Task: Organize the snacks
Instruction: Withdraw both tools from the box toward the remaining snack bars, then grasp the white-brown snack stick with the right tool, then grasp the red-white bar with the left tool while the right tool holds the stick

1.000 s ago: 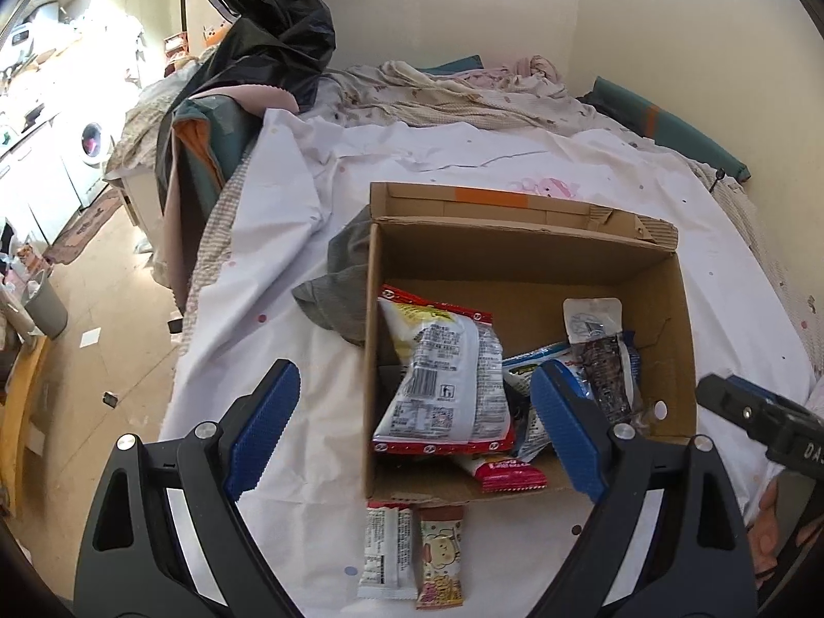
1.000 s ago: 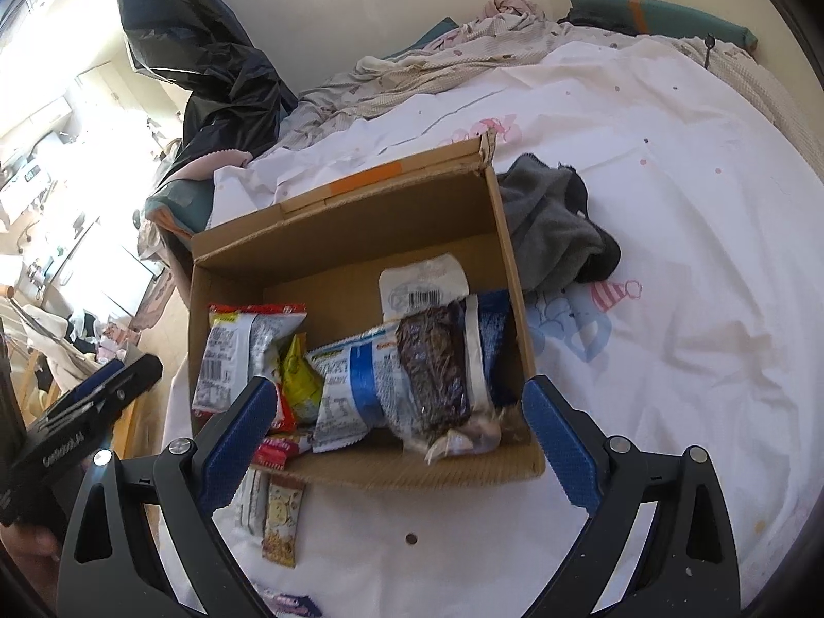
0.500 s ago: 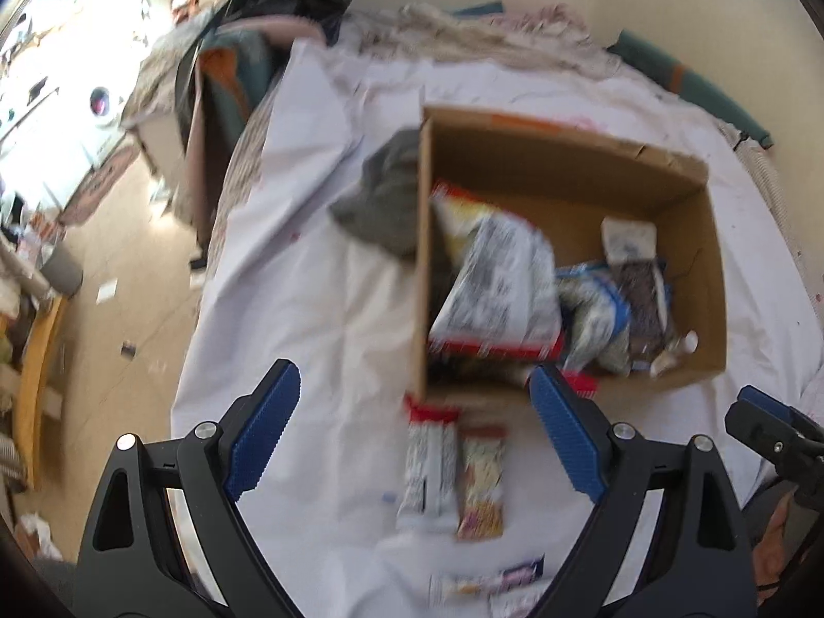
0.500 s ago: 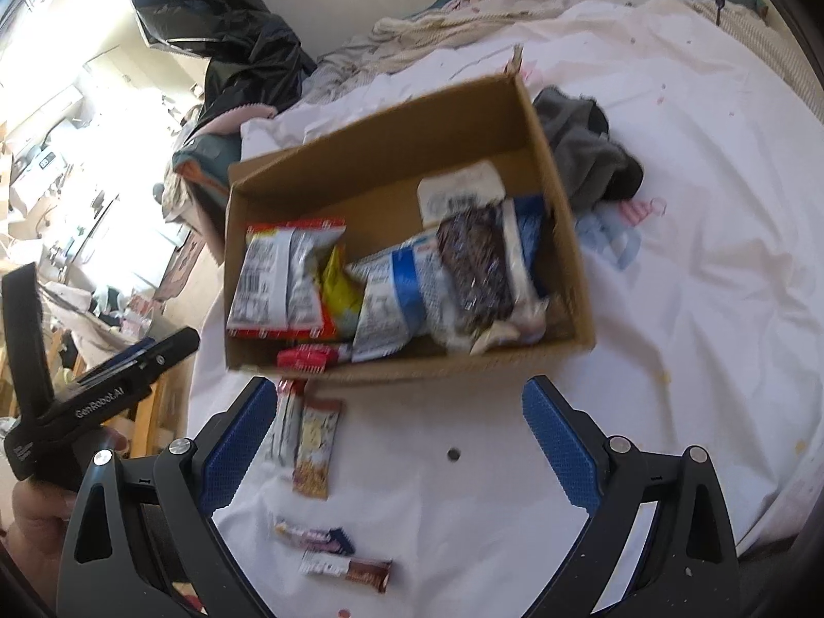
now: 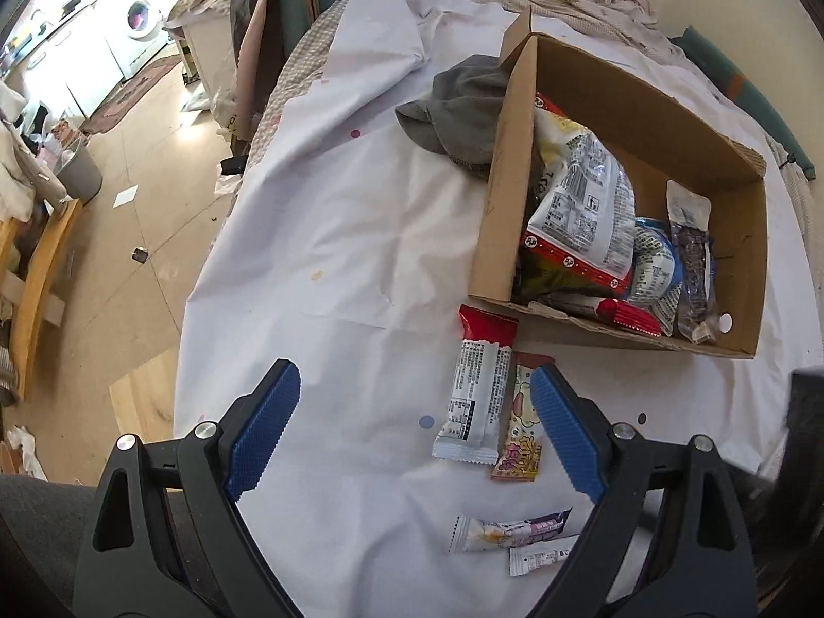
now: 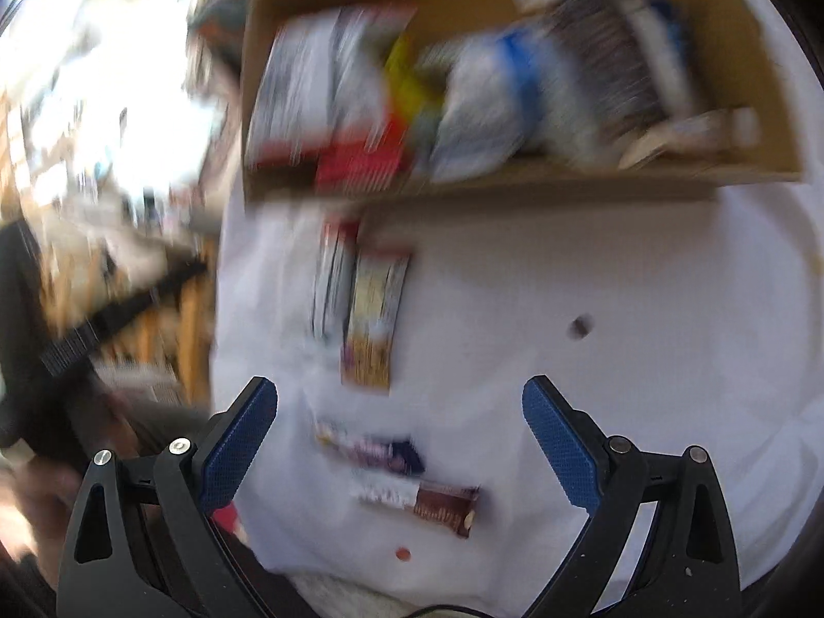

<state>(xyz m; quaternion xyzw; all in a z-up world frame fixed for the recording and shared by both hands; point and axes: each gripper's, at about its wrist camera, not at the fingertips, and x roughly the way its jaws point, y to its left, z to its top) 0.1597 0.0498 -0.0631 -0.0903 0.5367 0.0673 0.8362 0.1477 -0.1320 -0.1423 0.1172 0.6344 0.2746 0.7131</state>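
Both grippers spread wide and empty above loose snack bars.

The left gripper (image 5: pixel 412 430) hangs released; 4 wrapped snack bars (image 5: pixel 476 391) lie ahead between its blue pads, print too small to read. The brown cardboard box (image 5: pixel 502 195) of snack bags sits beyond. The right gripper (image 6: pixel 399 435) is likewise unclenched; its view is blurred.

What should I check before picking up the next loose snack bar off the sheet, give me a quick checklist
1. Left gripper open and empty: ok.
2. Right gripper open and empty: ok.
3. Loose bars reachable: the red and white bar and the cartoon bar lie side by side on the white sheet, outside the box: ok.
4. Room in the cardboard box: far half bare: ok.
5. Right wrist view sharp enough to aim: blurred, not ok.
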